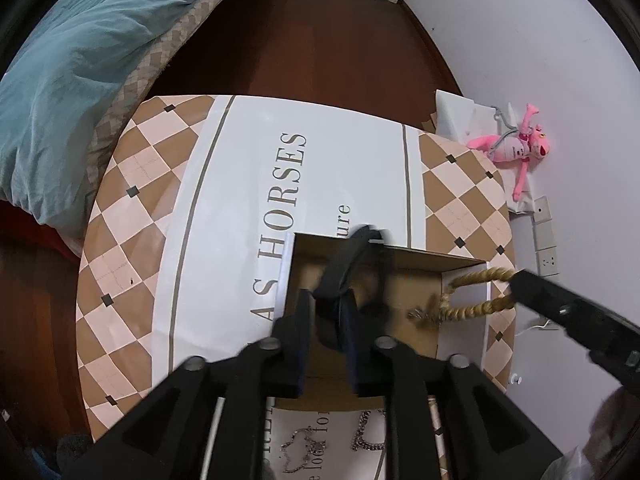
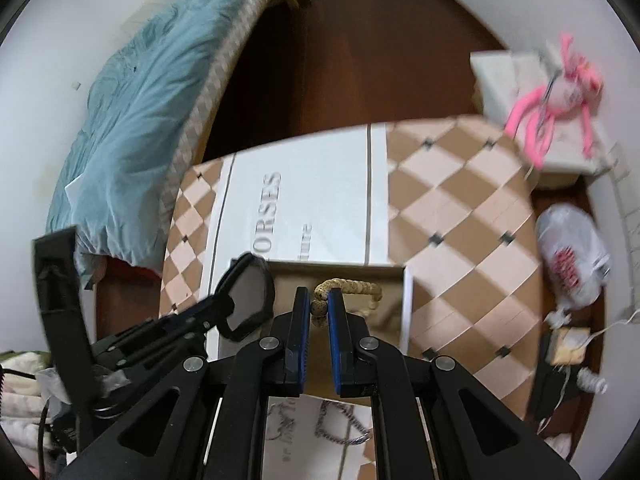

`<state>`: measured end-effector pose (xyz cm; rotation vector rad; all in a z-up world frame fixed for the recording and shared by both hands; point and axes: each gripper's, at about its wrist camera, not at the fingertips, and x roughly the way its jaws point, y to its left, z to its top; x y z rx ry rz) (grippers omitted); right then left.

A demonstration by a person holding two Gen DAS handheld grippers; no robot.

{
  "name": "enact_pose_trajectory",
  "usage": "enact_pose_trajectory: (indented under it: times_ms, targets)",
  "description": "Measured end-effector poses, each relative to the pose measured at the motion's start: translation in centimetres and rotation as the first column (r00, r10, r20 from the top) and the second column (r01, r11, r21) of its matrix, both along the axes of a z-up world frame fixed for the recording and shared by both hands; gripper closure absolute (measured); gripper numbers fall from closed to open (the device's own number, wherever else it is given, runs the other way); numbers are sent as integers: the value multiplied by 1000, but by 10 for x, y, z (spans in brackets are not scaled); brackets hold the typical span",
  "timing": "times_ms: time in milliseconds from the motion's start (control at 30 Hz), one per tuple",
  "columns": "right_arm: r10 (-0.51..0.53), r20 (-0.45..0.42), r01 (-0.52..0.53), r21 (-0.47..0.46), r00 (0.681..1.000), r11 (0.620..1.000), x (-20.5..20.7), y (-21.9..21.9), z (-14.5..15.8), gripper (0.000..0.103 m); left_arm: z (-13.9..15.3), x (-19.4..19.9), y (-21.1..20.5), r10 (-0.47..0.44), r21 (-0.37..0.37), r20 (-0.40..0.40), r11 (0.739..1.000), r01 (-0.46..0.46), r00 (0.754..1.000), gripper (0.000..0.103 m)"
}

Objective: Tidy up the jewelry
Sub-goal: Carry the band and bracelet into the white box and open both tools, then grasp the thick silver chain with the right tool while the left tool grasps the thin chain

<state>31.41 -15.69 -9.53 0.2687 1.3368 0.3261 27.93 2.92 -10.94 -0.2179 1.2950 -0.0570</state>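
A shallow open cardboard box (image 1: 420, 280) lies on the patterned table. My left gripper (image 1: 326, 300) is shut on a pair of black sunglasses (image 1: 348, 256), held over the box. They also show in the right wrist view (image 2: 246, 296). My right gripper (image 2: 319, 300) is shut on a beaded golden-brown bracelet (image 2: 348, 286) over the box; in the left wrist view the bracelet (image 1: 472, 292) hangs from the right gripper's fingers (image 1: 536, 284). Silver chain necklaces (image 1: 368, 436) lie on the table below my left gripper and also show in the right wrist view (image 2: 340, 424).
The table top (image 1: 248, 176) has a tan-and-white diamond pattern and large print. A bed with a teal duvet (image 1: 80, 60) stands left. A pink plush toy (image 1: 520, 144) lies on a white box at the right wall. A plastic bag (image 2: 572, 256) lies on the floor.
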Motion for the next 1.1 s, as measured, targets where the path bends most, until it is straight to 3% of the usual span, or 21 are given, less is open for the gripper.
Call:
enact_pose_trajectory:
  times_ms: [33, 100, 167, 300, 333, 367, 533, 700, 867, 1100]
  targets:
    - [-2, -2, 2, 2, 1000, 1000, 1, -1, -2, 93, 1, 0, 1, 5, 10, 5, 1000, -5, 1000, 49]
    - [-8, -3, 8, -3, 1000, 1000, 2, -3, -3, 80, 6, 1, 5, 23, 13, 19, 1000, -23, 1000, 6]
    - [-15, 13, 15, -26, 1000, 1000, 0, -6, 0, 42, 10, 0, 9, 39, 24, 32, 999, -40, 999, 4]
    - [-1, 68, 15, -204, 998, 979, -14, -5, 1, 27, 12, -6, 16, 56, 90, 55, 994, -61, 997, 4]
    - [0, 73, 18, -249, 997, 968, -20, -4, -3, 13, 11, -7, 17, 57, 103, 62, 993, -64, 996, 4]
    - [0, 73, 21, -277, 997, 961, -23, -4, -7, 7, 10, -11, 18, 58, 121, 73, 990, -66, 996, 3]
    - [6, 57, 15, -364, 998, 931, -46, 2, -39, 7, -5, -30, 13, 18, 205, 94, 978, -37, 995, 1]
    - [-9, 52, 26, -356, 999, 934, -57, 6, -54, 7, -14, -43, 12, 9, 229, 87, 973, -29, 996, 1]
    - [-21, 92, 53, -358, 996, 932, -66, 10, -47, 7, -3, -53, 15, 20, 253, 125, 966, -51, 992, 1]
    - [-45, 179, 108, -357, 983, 928, -84, 12, -14, 7, 27, -74, 23, 51, 278, 199, 955, -106, 979, 1]
